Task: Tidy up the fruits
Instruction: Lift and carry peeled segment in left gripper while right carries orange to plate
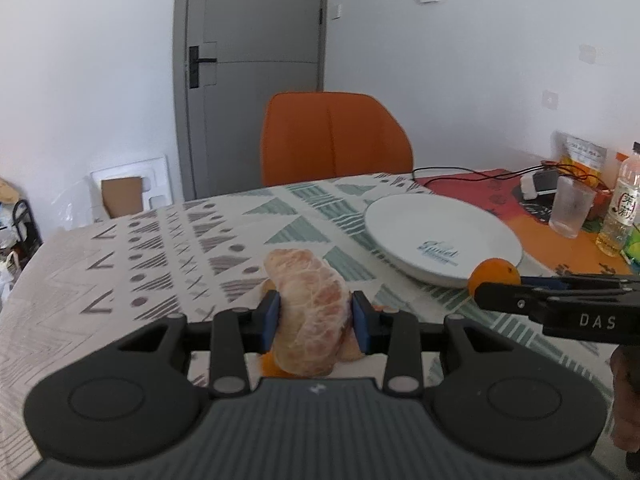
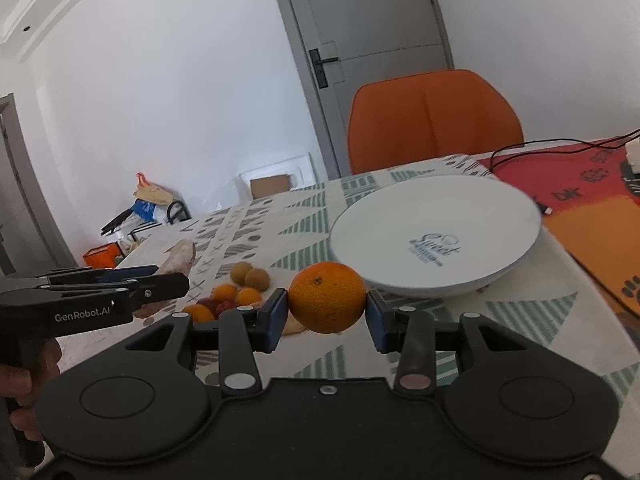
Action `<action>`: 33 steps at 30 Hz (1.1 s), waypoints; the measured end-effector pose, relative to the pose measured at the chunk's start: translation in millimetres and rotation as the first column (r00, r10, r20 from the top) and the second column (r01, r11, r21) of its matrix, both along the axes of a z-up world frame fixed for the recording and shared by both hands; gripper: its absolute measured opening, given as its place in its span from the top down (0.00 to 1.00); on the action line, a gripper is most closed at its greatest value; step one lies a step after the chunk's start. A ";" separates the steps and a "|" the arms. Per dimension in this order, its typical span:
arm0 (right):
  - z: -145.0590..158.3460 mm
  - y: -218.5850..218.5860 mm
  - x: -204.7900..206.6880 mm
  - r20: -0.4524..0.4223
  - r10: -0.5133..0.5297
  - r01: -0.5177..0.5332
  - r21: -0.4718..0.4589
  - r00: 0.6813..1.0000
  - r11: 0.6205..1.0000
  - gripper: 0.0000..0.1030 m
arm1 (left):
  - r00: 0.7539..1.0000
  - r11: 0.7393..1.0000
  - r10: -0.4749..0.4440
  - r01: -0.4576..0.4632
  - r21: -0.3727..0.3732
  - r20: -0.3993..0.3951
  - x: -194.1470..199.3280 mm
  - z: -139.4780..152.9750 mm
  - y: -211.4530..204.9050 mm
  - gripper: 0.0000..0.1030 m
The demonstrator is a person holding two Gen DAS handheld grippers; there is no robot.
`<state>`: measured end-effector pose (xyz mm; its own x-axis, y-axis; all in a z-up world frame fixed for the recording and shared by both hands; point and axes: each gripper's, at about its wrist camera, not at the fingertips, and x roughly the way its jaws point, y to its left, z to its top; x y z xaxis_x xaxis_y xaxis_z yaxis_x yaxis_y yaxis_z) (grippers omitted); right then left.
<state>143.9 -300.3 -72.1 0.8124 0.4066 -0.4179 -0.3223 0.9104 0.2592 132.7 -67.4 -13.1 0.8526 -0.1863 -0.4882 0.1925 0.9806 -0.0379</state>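
My left gripper (image 1: 316, 320) is shut on a peeled pomelo piece (image 1: 310, 308) and holds it above the patterned tablecloth. My right gripper (image 2: 326, 316) is shut on a whole orange (image 2: 327, 297), just in front of the empty white plate (image 2: 480, 208). In the left wrist view the orange (image 1: 494, 274) shows at the plate's near edge (image 1: 384, 216), held by the right gripper (image 1: 496, 292). A pile of small fruits (image 2: 236, 292) lies on the table left of the orange. The left gripper (image 2: 164, 276) with the pomelo (image 2: 180, 258) shows at the left of the right wrist view.
An orange chair (image 1: 334, 136) stands behind the table. At the right are a plastic cup (image 1: 570, 206), a bottle (image 1: 622, 208), a snack bag (image 1: 582, 156) and cables (image 1: 480, 174) on a red-orange mat (image 2: 592, 200). Orange peel (image 1: 272, 366) lies under the pomelo.
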 end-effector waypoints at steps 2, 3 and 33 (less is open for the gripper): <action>1.1 -3.8 0.5 0.006 -0.008 0.008 0.000 1.000 1.000 0.61 | 1.000 1.000 -0.016 0.016 0.000 0.007 2.8 1.7 -7.0 0.64; 1.2 -6.2 1.0 0.008 -0.013 0.013 0.000 1.000 1.000 0.61 | 1.000 1.000 -0.023 0.023 0.001 0.009 3.9 2.2 -10.5 0.64; -9.7 -45.0 35.9 0.006 -0.103 0.102 0.026 0.995 0.994 0.61 | 0.986 0.986 -0.167 0.167 -0.016 0.004 65.4 -6.1 -80.1 0.64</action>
